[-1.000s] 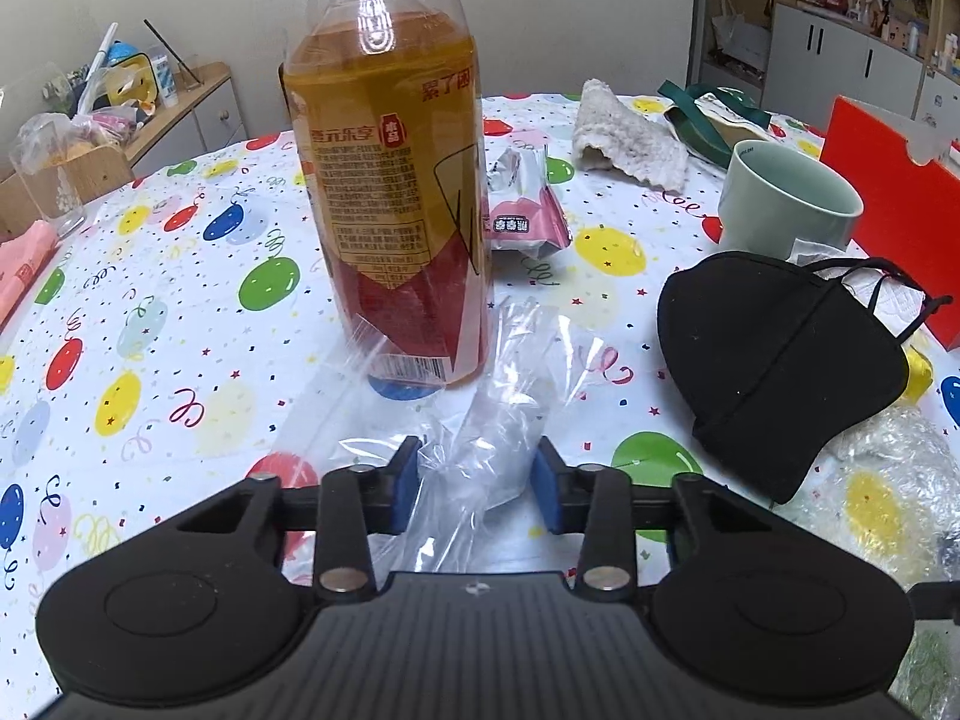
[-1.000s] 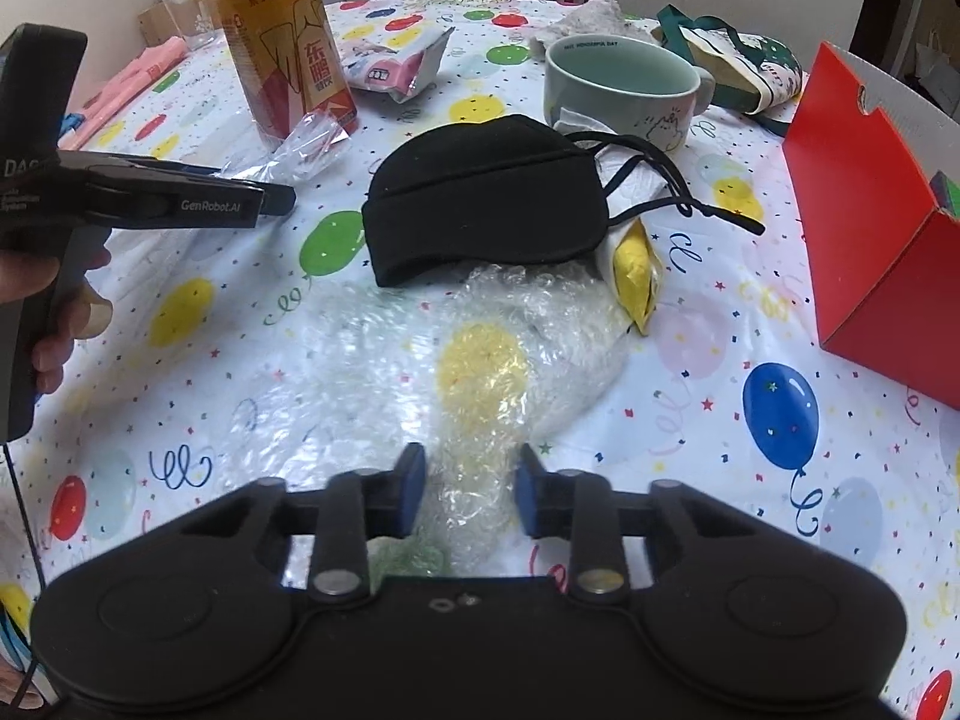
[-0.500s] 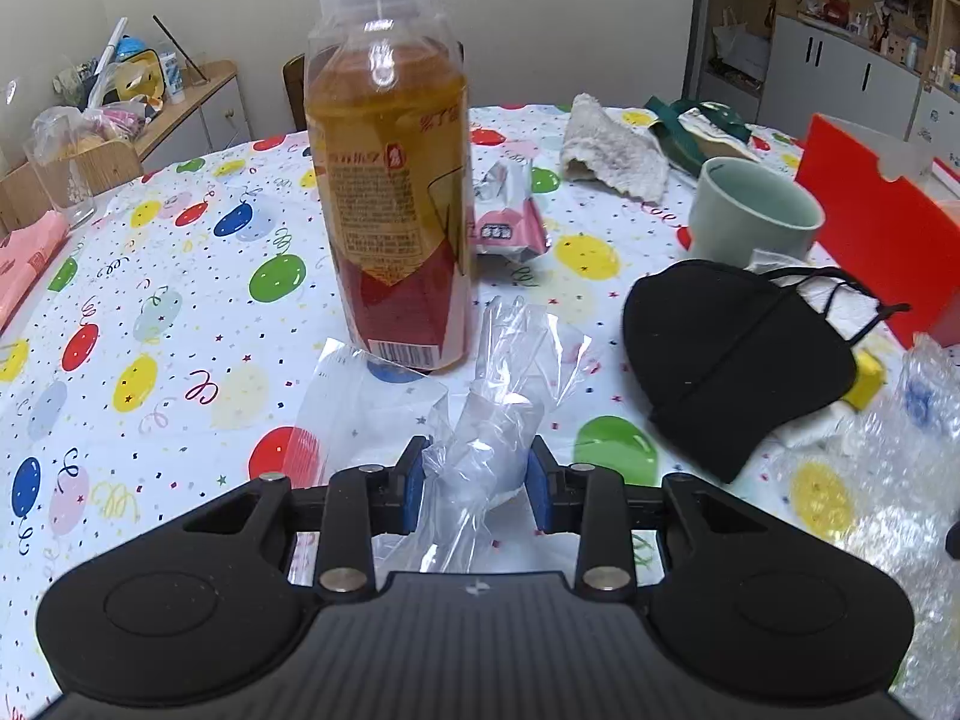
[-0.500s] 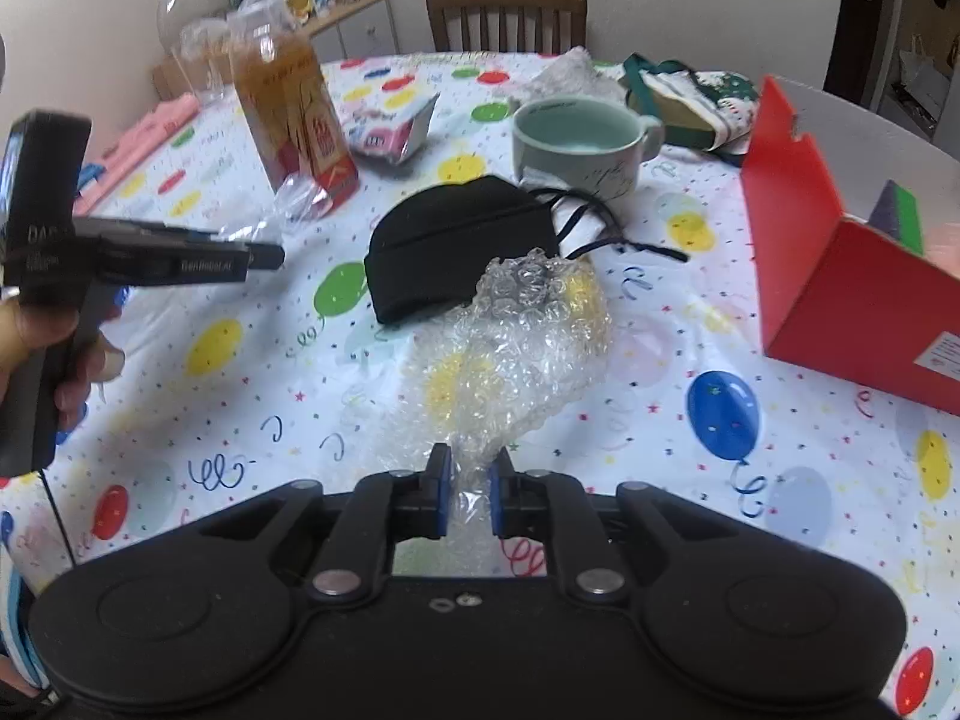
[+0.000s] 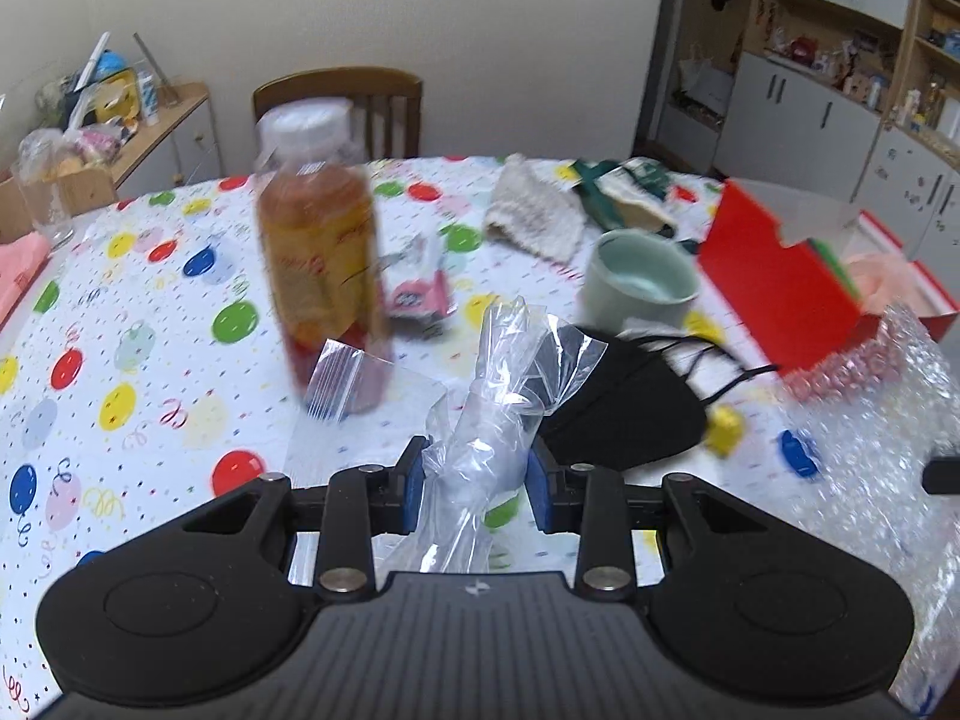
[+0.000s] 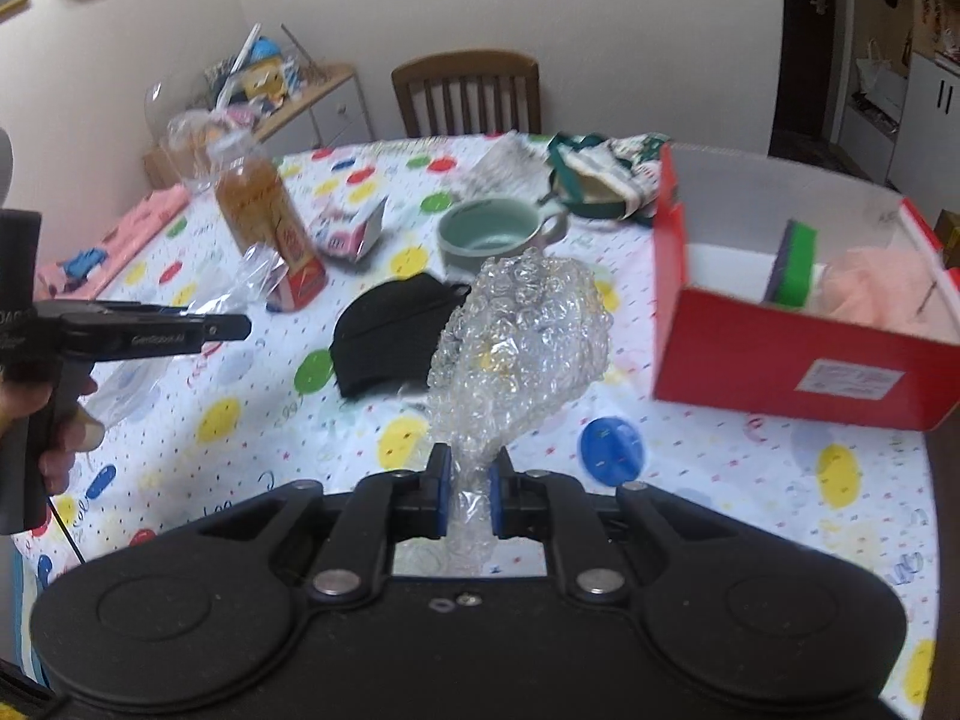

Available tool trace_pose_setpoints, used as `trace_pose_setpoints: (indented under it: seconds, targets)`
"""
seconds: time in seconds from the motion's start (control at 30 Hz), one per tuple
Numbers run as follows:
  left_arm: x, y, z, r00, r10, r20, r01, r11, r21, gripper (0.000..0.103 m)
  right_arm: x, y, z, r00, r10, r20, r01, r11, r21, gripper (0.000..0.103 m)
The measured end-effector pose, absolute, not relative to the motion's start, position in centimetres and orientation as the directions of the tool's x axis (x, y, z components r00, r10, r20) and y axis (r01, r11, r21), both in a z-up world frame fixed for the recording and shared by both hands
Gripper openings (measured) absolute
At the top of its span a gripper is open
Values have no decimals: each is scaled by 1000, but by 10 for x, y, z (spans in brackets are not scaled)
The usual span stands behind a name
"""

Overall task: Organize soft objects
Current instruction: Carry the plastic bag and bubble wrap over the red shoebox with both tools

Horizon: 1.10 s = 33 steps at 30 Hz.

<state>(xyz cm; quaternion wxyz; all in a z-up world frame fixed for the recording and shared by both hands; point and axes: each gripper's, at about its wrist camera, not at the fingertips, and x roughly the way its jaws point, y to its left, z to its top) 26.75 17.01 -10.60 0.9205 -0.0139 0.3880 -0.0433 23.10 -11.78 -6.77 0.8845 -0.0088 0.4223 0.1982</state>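
My left gripper [image 5: 477,468] is shut on a crumpled clear plastic bag [image 5: 510,360], held up off the spotted tablecloth [image 5: 150,360]. My right gripper [image 6: 470,480] is shut on a wad of bubble wrap [image 6: 522,324], also lifted above the table. The bubble wrap [image 5: 870,420] shows at the right edge of the left wrist view. A black face mask [image 6: 390,336] lies on the table between the two grippers. To the right stands an open red box [image 6: 798,348] with a green sponge [image 6: 795,264] and something soft and pink [image 6: 882,294] inside. The left gripper [image 6: 240,327] shows from the side, held by a hand.
A tall bottle of amber drink [image 5: 318,276] stands just beyond the plastic bag. A pale green mug [image 5: 639,282], a pink snack packet [image 5: 420,294], a white knitted cloth [image 5: 534,216] and a green-strapped bag [image 5: 618,192] lie further back. A wooden chair [image 5: 342,96] stands behind the table.
Both grippers closed on their items and rose from the table: the left with the plastic bag, the right with the bubble wrap. The red box's inside has come into view.
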Motion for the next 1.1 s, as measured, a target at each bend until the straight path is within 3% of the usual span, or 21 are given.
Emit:
trace_pose_setpoints:
  seconds: [0.43,1.1]
  targets:
    - [266,103,-49,705,-209,-678,177,977,-117,33,236,-176,-16,657,327,-679,-329,935,132,11]
    - [303,-31,-14,730,-269,-628,286,955,-77,33,285,-280,18,715,324,-620,-306,942,139,11]
